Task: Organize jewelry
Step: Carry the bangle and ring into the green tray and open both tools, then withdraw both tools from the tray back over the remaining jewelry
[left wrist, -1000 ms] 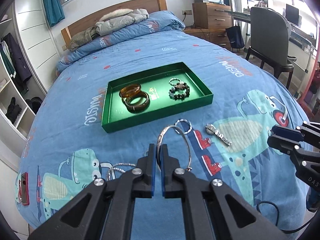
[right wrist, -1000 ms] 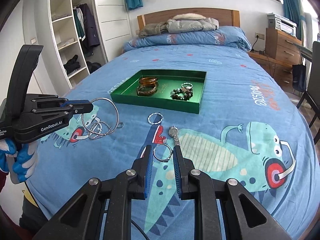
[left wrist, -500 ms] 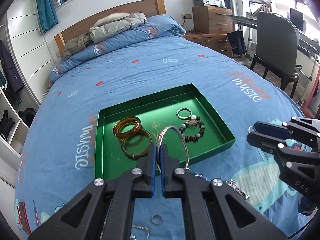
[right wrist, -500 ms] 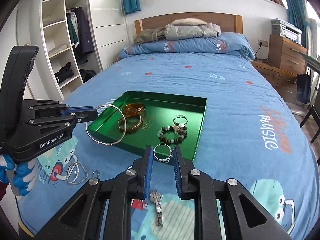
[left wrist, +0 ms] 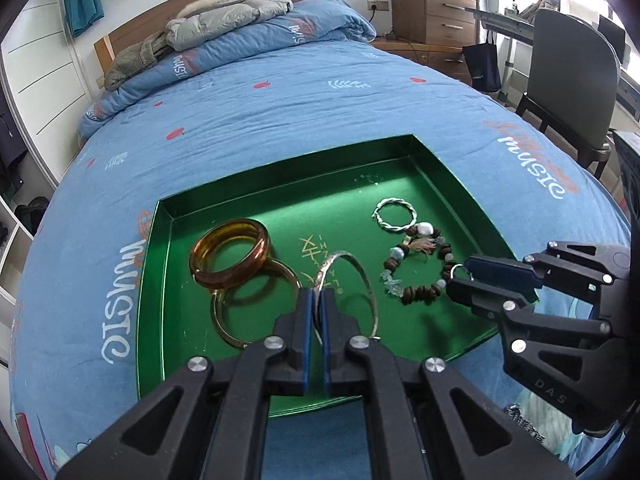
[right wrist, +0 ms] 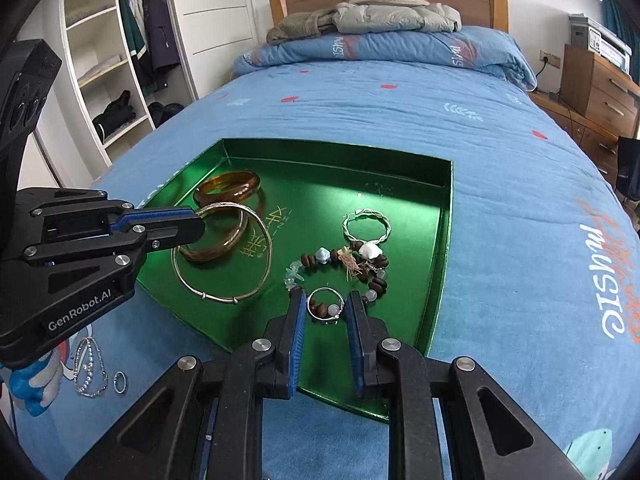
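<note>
My left gripper (left wrist: 314,294) is shut on a large thin silver bangle (left wrist: 370,288) and holds it over the middle of the green tray (left wrist: 168,216). The right wrist view shows this gripper (right wrist: 196,228) from the side, with the bangle (right wrist: 218,298) hanging low over the tray floor (right wrist: 444,216). My right gripper (right wrist: 325,308) is shut on a small silver ring (right wrist: 326,305), just above the beaded bracelet (right wrist: 340,264) at the tray's near right. Two amber bangles (left wrist: 230,252), the beaded bracelet (left wrist: 416,272) and a twisted silver bracelet (left wrist: 394,216) lie in the tray.
A silver chain (right wrist: 90,368) and a small ring (right wrist: 120,382) lie on the blue bedsheet left of the tray. A folded quilt with jackets (right wrist: 380,40) lies at the headboard. A chair (left wrist: 572,92) stands right of the bed, open shelves (right wrist: 112,60) on the left.
Both grippers have moved forward from over the bedsheet to over the tray and sunk a little, carrying the bangle and the ring. Their grips are unchanged.
</note>
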Demonstrator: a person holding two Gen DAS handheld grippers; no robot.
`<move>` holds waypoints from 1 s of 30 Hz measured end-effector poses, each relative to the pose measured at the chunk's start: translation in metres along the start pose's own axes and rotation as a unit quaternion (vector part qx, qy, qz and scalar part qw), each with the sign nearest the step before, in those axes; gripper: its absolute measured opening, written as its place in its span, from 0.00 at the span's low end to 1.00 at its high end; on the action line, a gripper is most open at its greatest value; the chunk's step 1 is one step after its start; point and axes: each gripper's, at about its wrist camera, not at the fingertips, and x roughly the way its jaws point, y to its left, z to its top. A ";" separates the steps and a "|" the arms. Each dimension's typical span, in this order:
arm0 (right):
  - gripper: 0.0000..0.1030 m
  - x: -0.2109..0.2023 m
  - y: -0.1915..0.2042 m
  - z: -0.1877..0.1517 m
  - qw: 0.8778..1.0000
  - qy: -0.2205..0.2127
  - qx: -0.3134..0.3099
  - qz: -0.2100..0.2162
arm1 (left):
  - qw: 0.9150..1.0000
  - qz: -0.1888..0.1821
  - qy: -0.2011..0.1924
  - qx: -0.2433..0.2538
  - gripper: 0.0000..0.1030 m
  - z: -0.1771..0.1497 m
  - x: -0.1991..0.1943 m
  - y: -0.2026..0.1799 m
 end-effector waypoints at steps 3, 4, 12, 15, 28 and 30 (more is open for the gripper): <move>0.20 0.007 -0.003 -0.003 1.000 0.008 0.006 -0.003 | 1.000 -0.007 0.007 -0.011 0.04 -0.003 0.007 0.006; 0.19 0.010 -0.003 -0.004 1.000 0.012 0.006 -0.003 | 1.000 -0.008 0.009 -0.013 0.04 -0.003 0.009 0.007; 0.20 0.017 -0.001 -0.007 0.999 0.029 0.005 -0.017 | 0.998 -0.004 0.038 -0.042 0.04 -0.011 0.029 0.021; 0.20 0.018 0.000 -0.006 0.999 0.032 0.003 -0.022 | 0.998 -0.008 0.039 -0.050 0.04 -0.011 0.031 0.026; 0.29 -0.016 0.007 -0.005 0.999 0.016 0.022 -0.030 | 0.997 -0.026 0.007 -0.068 0.08 -0.008 -0.019 0.036; 0.30 -0.029 0.011 -0.004 0.999 0.007 0.024 -0.031 | 0.997 -0.022 0.000 -0.071 0.12 -0.011 -0.035 0.039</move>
